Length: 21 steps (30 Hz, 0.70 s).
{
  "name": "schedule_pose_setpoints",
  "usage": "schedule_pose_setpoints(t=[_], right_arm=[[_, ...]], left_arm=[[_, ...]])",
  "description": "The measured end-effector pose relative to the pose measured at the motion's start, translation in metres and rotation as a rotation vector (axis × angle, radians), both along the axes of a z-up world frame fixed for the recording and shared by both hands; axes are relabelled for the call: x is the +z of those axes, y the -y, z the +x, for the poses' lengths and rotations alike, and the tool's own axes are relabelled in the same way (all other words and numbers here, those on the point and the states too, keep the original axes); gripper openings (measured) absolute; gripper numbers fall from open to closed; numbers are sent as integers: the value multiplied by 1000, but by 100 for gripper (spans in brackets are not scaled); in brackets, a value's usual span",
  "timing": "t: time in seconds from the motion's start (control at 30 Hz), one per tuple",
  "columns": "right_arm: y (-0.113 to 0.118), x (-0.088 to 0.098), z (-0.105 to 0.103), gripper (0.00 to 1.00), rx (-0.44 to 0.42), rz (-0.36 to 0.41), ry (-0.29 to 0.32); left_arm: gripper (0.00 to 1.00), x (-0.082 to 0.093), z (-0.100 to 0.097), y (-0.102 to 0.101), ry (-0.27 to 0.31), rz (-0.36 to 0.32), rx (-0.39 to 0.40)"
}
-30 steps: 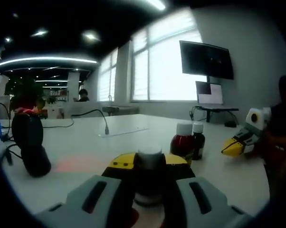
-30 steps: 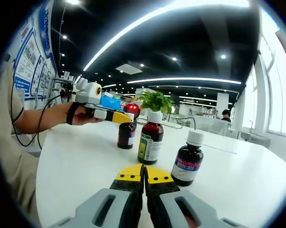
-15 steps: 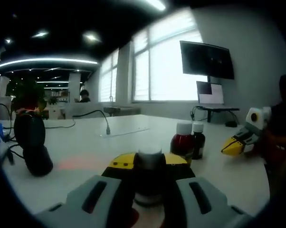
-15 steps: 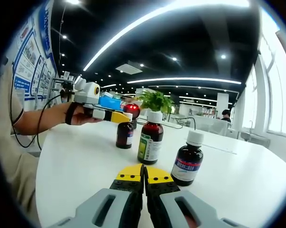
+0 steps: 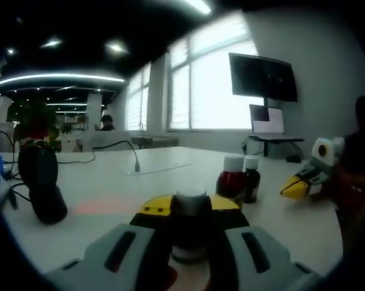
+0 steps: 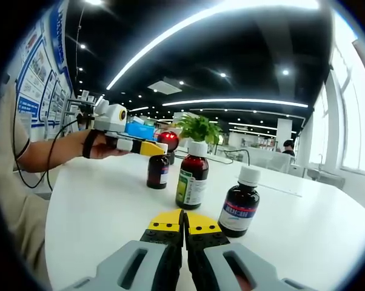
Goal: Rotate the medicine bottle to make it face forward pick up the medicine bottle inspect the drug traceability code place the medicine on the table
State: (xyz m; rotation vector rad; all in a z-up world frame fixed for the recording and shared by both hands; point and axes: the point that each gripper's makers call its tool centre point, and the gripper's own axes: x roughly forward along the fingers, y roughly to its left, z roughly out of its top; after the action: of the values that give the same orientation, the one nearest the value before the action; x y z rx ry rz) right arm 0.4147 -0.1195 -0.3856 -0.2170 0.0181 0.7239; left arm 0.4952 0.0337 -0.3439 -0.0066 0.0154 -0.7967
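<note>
The left gripper [image 5: 189,209] is gripping a dark medicine bottle [image 5: 190,225] with a white cap between its yellow-tipped jaws, just above the white table [image 5: 110,188]. In the right gripper view this same gripper [image 6: 152,148] is reaching in from the left, held by a hand [image 6: 103,147], and the gripped bottle [image 6: 157,171] is hanging under its tip. The right gripper [image 6: 184,221] is resting low over the table [image 6: 103,212] with its jaws pressed together and nothing between them; in the left gripper view it [image 5: 293,187] is showing at the far right.

Two more bottles are standing on the table: a tall one with a green label [image 6: 192,176] and a shorter one with a blue label [image 6: 237,203], near each other but apart. A black rounded device [image 5: 42,189] with cables is sitting on the table's left side.

The room is a large open office, with bright windows [image 5: 213,79], a wall monitor [image 5: 263,77], long ceiling light strips [image 6: 231,102] and a green plant [image 6: 197,128] behind the bottles.
</note>
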Motion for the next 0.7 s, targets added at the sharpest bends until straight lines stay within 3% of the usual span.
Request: schedule_pose_setpoints(t=[0.2,0.53,0.7], right_arm=[[0,0,0,0,0,2,1],[0,0,1,0,-1,0,2],[0,0,0,0,0,4,2]], left_arm=[[17,-7,3,-3,-17,12,22],[19,7,3,-7,-15,-62,52],[19,8,3,-9,10,-41,120]])
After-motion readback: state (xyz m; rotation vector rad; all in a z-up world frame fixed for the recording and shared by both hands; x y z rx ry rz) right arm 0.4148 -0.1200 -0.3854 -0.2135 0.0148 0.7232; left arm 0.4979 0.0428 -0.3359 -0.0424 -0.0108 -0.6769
